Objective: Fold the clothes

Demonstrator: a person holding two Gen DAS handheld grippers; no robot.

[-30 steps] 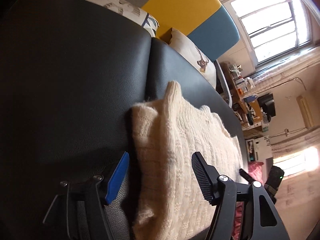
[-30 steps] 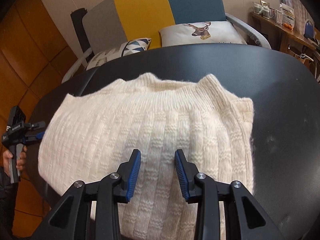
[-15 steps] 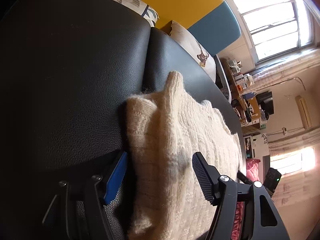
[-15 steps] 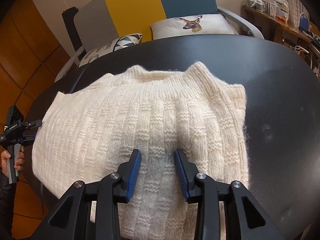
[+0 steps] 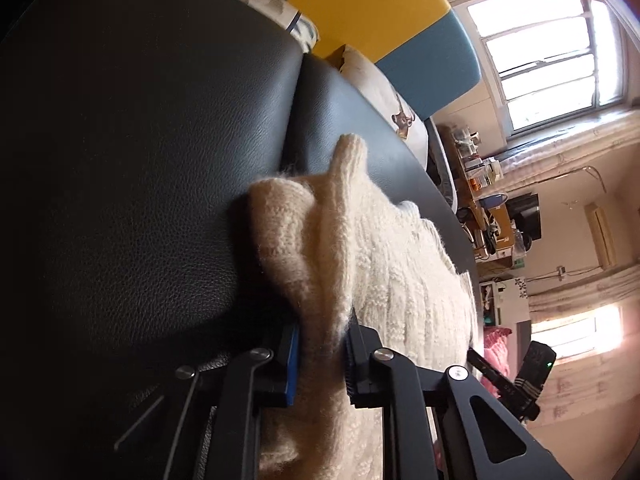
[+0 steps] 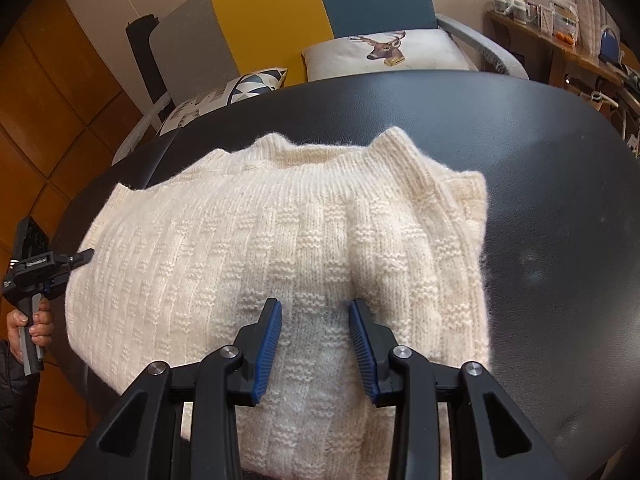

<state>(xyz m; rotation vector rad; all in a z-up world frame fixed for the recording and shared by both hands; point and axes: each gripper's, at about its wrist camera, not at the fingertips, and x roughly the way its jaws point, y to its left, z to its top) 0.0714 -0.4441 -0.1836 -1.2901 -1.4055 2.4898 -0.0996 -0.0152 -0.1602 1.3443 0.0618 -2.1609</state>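
In the right wrist view, a hand [image 6: 30, 322] at the far left edge of the frame holds the left gripper [image 6: 82, 258] by its handle, and its tip meets the left edge of a cream knitted sweater [image 6: 280, 240]. The sweater lies folded on a black leather table [image 6: 560, 200] and fills the middle of the frame, its ribbed collar toward the top. At the lower middle, the right gripper [image 6: 314, 314] stands open over the sweater, its two blue-padded fingers [image 6: 268, 344] spread with knit showing between them; whether the pads touch the cloth cannot be told. Across the top of the frame, from left to right, stand a patterned cushion [image 6: 224, 94], a sofa [image 6: 260, 20] in grey, yellow and blue panels, a white cushion with a deer head [image 6: 384, 52], and a wooden shelf [image 6: 560, 44] at the upper right.

In the left wrist view, the black table [image 5: 140, 160] takes up the left half of the frame. At the lower middle the left gripper [image 5: 322, 344] is clamped on a bunched fold at the sweater's [image 5: 380, 280] edge, the knit pinched between the two pads. The rest of the sweater stretches toward the right of the frame. The sofa [image 5: 380, 12] sits at the top middle, and a bright window [image 5: 552, 52] fills the upper right.
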